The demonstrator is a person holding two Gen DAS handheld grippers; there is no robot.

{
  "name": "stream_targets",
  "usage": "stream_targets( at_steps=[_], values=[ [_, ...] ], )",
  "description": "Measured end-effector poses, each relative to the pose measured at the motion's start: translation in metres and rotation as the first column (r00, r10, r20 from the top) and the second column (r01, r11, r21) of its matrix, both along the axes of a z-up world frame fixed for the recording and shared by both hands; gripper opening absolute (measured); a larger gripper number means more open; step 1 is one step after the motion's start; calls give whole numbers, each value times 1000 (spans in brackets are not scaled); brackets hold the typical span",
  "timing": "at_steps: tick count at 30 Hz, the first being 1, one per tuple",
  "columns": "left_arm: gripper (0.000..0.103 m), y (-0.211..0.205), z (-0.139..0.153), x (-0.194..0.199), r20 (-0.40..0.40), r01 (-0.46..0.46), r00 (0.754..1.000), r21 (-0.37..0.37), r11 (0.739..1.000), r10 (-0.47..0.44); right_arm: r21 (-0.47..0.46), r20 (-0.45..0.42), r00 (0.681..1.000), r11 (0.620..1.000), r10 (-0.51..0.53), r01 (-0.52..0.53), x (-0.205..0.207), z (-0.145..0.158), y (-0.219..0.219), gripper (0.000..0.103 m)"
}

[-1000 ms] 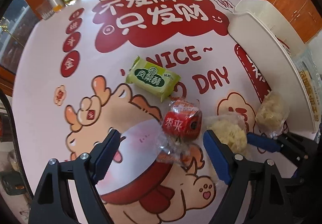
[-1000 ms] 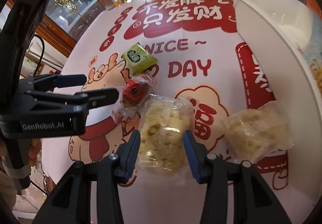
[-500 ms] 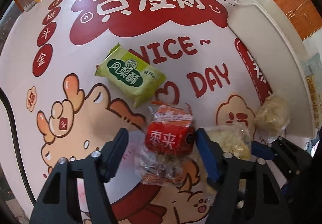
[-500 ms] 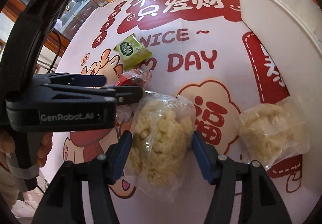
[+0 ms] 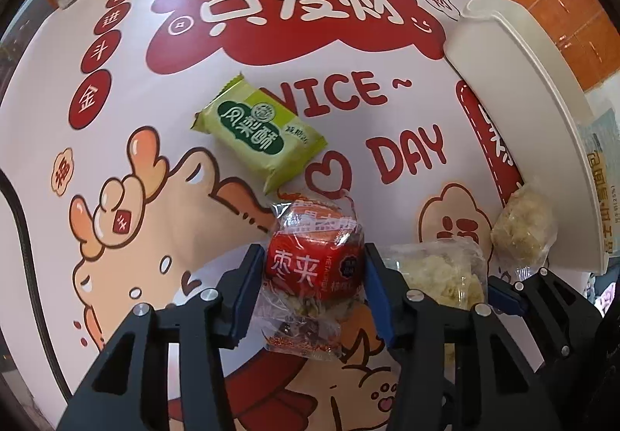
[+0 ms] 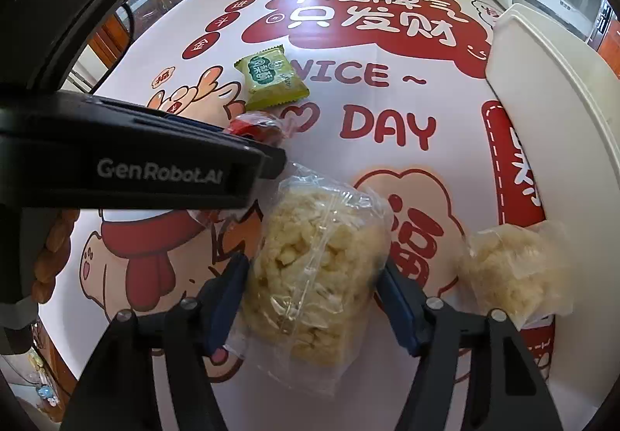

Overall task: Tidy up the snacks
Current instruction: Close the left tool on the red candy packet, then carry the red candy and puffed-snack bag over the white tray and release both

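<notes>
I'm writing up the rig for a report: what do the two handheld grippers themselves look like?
Both are matte black, angular linkage frames with silver pivot screws and flat blue finger pads. The left gripper carries white "GenRobot.AI" lettering on its side; the right gripper looks identical in build.

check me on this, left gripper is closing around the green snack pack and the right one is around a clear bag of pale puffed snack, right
Not quite. In the left wrist view, the left gripper brackets the red-wrapped snack, not the green snack pack, which lies untouched farther out on the table. The rest holds: the right wrist view shows the right gripper around the clear bag of pale puffed snack.
</notes>
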State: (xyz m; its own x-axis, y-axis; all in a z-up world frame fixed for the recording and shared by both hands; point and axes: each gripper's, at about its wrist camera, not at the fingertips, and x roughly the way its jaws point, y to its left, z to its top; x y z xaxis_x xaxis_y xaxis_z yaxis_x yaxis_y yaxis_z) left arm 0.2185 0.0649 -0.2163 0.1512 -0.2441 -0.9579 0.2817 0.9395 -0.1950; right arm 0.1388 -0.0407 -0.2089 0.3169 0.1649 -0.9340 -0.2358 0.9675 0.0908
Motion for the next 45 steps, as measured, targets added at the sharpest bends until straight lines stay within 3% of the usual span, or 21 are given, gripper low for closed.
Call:
stream_targets(
  at_steps=[5,12,19,28,38,45],
  values=[
    [48,8,13,-8,23,-25,999,3,1000,25,-16,14,1000,1000,19,-19,-6,5,2,63],
    [48,11,58,-26,138,-27,990,15,1000,24,11,77,996,999,39,-40,-17,28,0,63],
    [48,-5,107,-37,266,-30,964,28,999,21,43,170,984,998,45,-53,-30,60,-12,63],
    [48,-35,149,-50,357,-29,934,29,999,16,73,322,946,996,27,-53,-56,110,-53,63],
    [48,-102,193,-64,437,52,898,32,998,-61,181,408,899,979,-158,90,-63,160,-139,63],
    [48,-156,218,-63,490,125,863,30,992,-124,229,455,841,951,-293,207,-67,191,-206,63]
  ],
)
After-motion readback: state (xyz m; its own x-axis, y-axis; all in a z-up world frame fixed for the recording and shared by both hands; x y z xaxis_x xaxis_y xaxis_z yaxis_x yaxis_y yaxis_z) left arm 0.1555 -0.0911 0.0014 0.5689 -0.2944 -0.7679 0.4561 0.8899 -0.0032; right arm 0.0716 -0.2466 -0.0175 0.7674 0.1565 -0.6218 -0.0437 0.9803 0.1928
